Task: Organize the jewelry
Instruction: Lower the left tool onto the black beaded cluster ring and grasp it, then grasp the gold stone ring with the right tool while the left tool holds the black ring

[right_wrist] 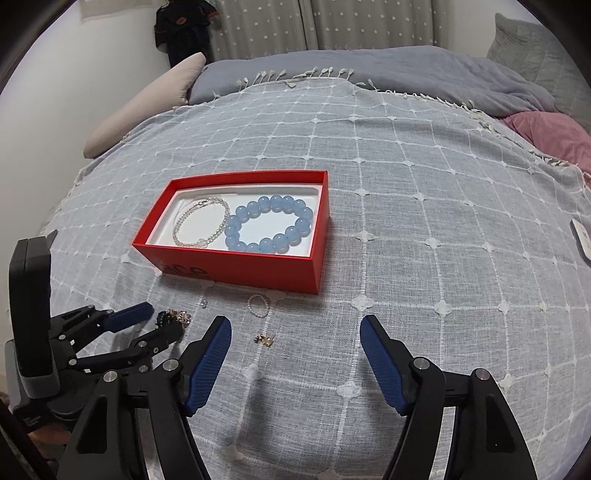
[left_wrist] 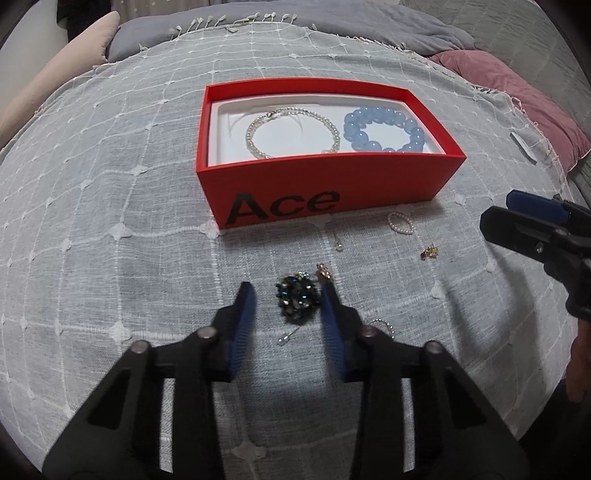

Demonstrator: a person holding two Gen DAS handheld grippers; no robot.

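Left claw (left_wrist: pixel 288 291) part-open astride dark beaded brooch (left_wrist: pixel 295 297), pads apart from it, right claw (right_wrist: pixel 295 325) wide, empty, over grey checked bedspread (right_wrist: pixel 406 184), red box (right_wrist: pixel 236 266) mid-bed, star-print curtain (right_wrist: pixel 332 26) behind

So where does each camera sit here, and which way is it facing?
Left wrist: on the left gripper, looking down past its fingers at the dark brooch between them; right gripper at the right edge.
Right wrist: on the right gripper, aimed at bedspread; left gripper at left.
Shared: the red box.
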